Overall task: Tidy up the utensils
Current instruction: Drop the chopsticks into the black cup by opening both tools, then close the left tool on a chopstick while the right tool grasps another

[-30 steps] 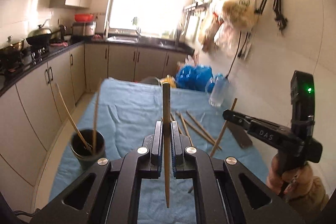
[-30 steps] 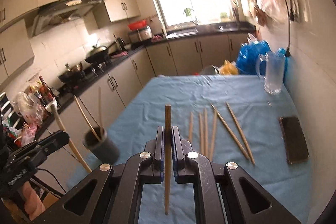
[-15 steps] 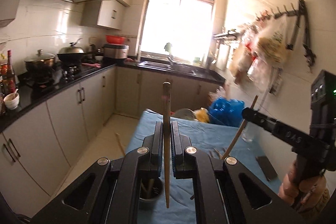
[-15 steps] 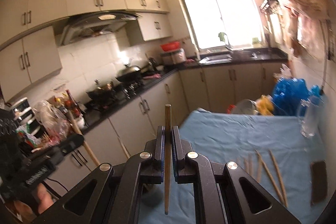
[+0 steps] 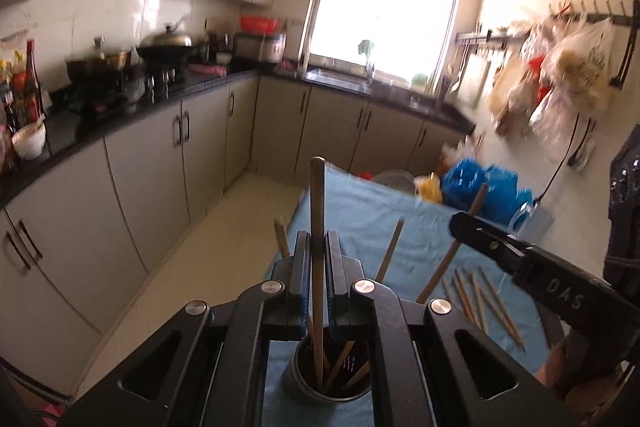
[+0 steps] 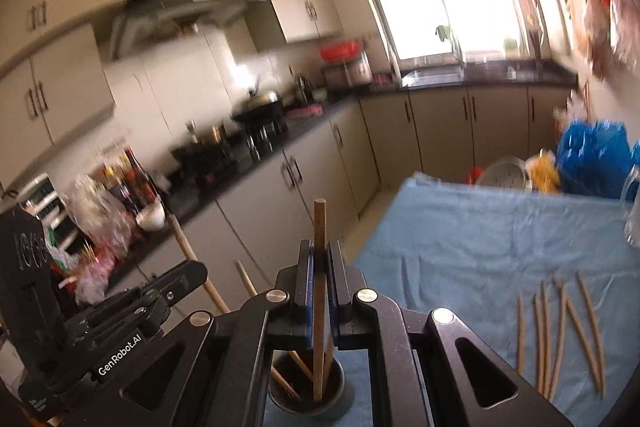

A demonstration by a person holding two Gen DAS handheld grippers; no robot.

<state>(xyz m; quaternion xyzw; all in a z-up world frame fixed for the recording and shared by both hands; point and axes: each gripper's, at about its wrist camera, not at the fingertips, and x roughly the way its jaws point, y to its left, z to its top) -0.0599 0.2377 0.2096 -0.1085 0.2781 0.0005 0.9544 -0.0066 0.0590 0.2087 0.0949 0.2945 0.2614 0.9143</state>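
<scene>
My left gripper (image 5: 318,241) is shut on an upright wooden chopstick (image 5: 317,211). Its lower tip hangs over the mouth of the dark cup (image 5: 298,373), which holds several chopsticks. My right gripper (image 6: 319,251) is shut on another upright chopstick (image 6: 319,223), whose tip points into the same cup (image 6: 340,385). Each gripper shows in the other's view: the right gripper (image 5: 460,223) at the right, the left gripper (image 6: 192,273) at the left, close beside each other. Several loose chopsticks (image 6: 560,327) lie on the blue cloth (image 6: 480,227).
The cup stands near the table's left edge, with floor (image 5: 208,251) and kitchen cabinets (image 5: 140,179) beyond it. A glass mug (image 6: 632,207) and blue bags (image 5: 480,187) sit at the far right of the table. A hand (image 5: 576,379) holds the right gripper.
Both grippers have swung left across the table with their chopsticks. The cup, earlier off to the left, now sits right below both sets of jaws.
</scene>
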